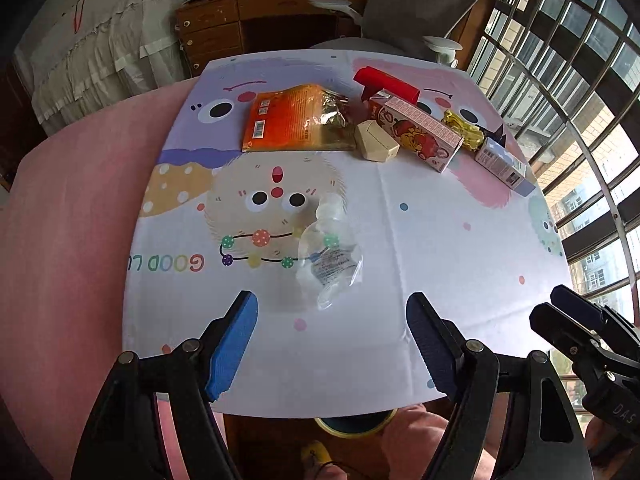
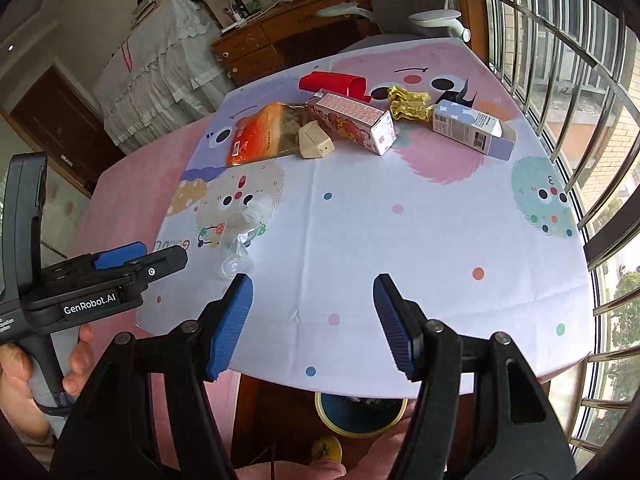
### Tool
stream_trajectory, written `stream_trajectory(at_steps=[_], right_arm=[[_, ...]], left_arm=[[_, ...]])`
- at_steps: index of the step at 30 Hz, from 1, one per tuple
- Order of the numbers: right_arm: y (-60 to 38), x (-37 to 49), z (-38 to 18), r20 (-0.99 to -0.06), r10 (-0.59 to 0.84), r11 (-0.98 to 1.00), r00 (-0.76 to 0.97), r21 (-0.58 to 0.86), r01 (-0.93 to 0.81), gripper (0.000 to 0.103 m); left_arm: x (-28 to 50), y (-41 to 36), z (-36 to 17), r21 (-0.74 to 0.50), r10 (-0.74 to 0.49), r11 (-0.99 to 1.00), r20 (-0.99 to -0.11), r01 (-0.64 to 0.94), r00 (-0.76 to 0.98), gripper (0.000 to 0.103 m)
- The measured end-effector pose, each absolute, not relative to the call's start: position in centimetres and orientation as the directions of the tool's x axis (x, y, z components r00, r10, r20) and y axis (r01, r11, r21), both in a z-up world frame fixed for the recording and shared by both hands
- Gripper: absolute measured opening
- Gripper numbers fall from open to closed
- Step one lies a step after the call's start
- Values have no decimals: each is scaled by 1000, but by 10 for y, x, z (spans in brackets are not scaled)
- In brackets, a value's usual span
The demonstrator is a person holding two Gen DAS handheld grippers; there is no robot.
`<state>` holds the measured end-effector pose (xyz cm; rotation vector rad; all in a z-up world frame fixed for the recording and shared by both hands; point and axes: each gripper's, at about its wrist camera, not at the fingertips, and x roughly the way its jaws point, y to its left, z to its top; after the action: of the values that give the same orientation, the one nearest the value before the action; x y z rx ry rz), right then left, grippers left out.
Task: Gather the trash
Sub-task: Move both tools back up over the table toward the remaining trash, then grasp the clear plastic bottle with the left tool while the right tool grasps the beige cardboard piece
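Nearest us, both pairs of ribbed blue pads hang over the near table edge with nothing between them: our left gripper [image 1: 332, 320] has its fingers wide apart, and so does our right gripper [image 2: 312, 304].

We judge that collecting has yet to start, since every piece of trash is on the cartoon-printed tablecloth [image 1: 440, 240] and the round bin [image 2: 360, 412] waits on the floor below at six o'clock.

Going left to right: a crumpled clear plastic wrapper [image 1: 330, 256], thin and slippery, lies just ahead of the left gripper at twelve o'clock. Farther off sit a flat orange foil bag [image 1: 292, 120], a small beige box [image 1: 376, 142], a long pink carton [image 1: 416, 132], crinkled gold foil [image 1: 464, 128] and a pale blue carton [image 1: 500, 162].

Next we would reach forward and pinch the wrapper by a raised fold.
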<state>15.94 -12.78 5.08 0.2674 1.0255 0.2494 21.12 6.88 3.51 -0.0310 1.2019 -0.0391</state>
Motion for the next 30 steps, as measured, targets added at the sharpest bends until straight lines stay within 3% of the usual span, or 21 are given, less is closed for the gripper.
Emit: stream_trajectory(at_steps=[10, 14, 16, 30], right_arm=[[-132, 293, -3, -845, 430, 894, 316, 352, -276, 60], [-121, 329, -17, -850, 450, 875, 274, 358, -326, 60], [-114, 345, -23, -850, 460, 865, 258, 362, -348, 60], [-61, 410, -54, -879, 388, 872, 279, 253, -418, 60]], left_arm=[[287, 46, -35, 64, 87, 992, -973, -113, 213, 78], [303, 40, -55, 108, 129, 986, -978, -130, 165, 55], [308, 42, -61, 129, 152, 980, -977, -153, 151, 50], [323, 87, -53, 45, 138, 924, -965, -380, 223, 47]])
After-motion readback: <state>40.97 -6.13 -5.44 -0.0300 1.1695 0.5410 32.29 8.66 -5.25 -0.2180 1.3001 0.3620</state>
